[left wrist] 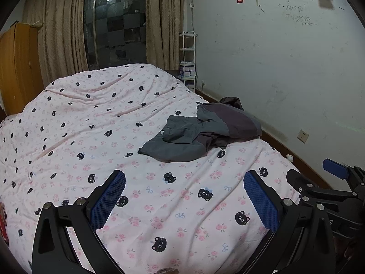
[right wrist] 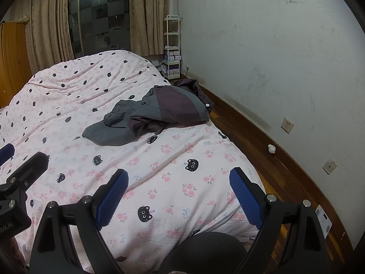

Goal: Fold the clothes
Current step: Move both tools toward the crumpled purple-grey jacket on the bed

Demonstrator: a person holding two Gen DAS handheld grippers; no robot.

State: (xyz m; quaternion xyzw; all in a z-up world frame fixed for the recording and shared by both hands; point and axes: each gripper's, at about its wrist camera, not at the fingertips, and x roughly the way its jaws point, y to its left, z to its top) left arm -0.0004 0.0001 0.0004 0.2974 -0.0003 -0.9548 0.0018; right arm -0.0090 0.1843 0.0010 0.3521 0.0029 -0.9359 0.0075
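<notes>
While both grippers hover over the near end of the bed point(left wrist: 95, 114), the crumpled grey and purple jacket point(left wrist: 200, 132) lies well beyond them, toward the far right of the pink cat-print cover, close to the bed's wall-side edge. The left gripper point(left wrist: 184, 196) has its blue pads spread wide with only bedding between them. The right gripper point(right wrist: 180, 194) is likewise released, nothing between its fingers point(right wrist: 113, 196). Neither touches the jacket, which sits ahead and slightly right of the left gripper.
</notes>
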